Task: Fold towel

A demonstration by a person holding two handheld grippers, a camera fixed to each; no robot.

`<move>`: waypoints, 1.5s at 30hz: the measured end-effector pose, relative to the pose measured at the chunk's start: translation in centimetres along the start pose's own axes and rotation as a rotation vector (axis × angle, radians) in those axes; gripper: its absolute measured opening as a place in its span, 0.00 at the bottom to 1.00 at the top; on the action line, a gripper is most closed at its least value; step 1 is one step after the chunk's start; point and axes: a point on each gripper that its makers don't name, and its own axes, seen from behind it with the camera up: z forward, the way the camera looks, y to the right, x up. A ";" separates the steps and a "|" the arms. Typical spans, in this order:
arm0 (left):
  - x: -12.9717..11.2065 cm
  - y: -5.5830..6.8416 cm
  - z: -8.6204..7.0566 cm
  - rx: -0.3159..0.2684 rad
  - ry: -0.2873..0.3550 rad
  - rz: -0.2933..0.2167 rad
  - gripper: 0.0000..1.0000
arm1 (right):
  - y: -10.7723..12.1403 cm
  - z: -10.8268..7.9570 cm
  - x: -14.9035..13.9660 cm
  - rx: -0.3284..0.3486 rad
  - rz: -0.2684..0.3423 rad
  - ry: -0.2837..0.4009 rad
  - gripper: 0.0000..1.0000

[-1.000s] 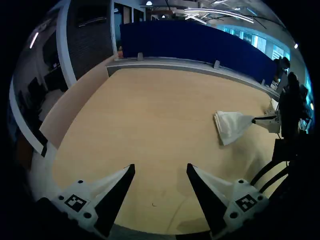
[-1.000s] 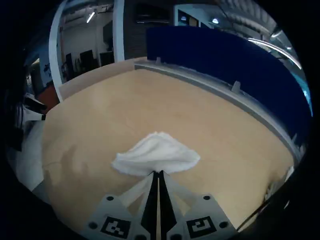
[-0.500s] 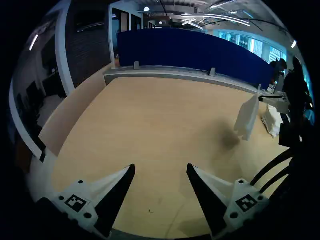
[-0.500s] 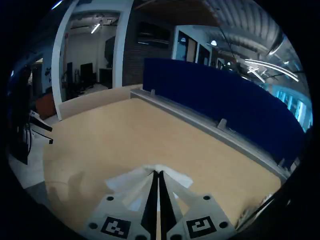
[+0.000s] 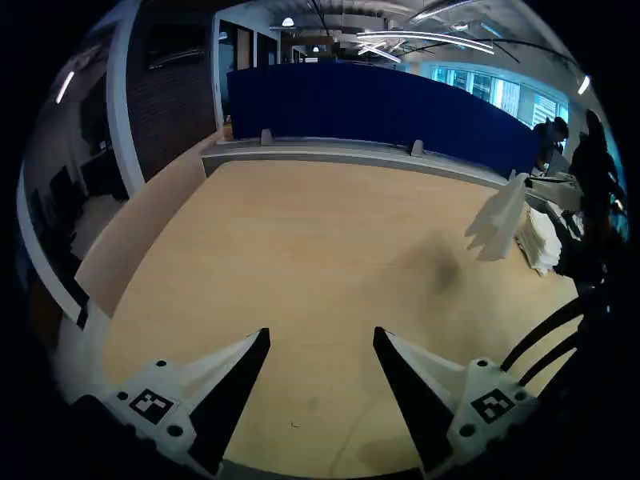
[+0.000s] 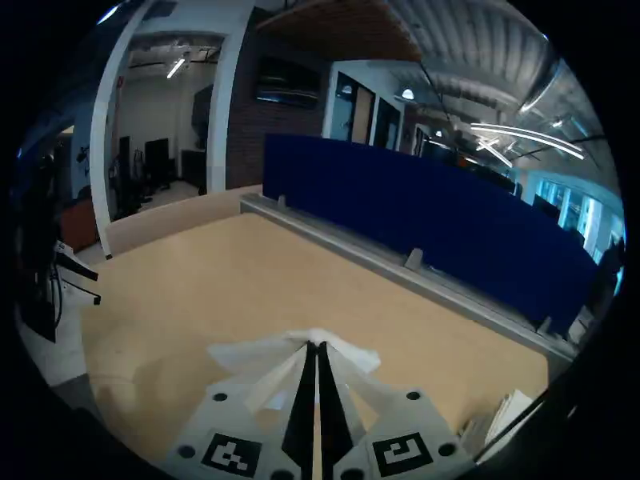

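Dim, bluish indoor light from ceiling strips [image 5: 424, 36] — soft shadow on the table [image 5: 280, 240], edges strongly bowed.

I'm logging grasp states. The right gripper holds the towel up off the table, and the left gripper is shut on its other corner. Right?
Not quite. The left gripper is open, fingers apart over the table, gripping nothing; the left gripper view shows it. The right gripper does hold the towel up off the table.
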 end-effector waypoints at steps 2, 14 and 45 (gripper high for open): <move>0.0 0.0 -0.1 0.001 0.000 0.001 0.96 | 1.0 -0.5 0.2 -0.011 0.000 0.001 0.02; 0.3 0.6 0.0 0.009 0.000 0.003 0.96 | 9.9 -3.4 1.0 -0.104 0.012 0.010 0.02; 1.4 3.1 1.8 0.039 -0.035 -0.019 0.96 | 34.3 -6.9 0.5 -0.314 0.062 -0.045 0.02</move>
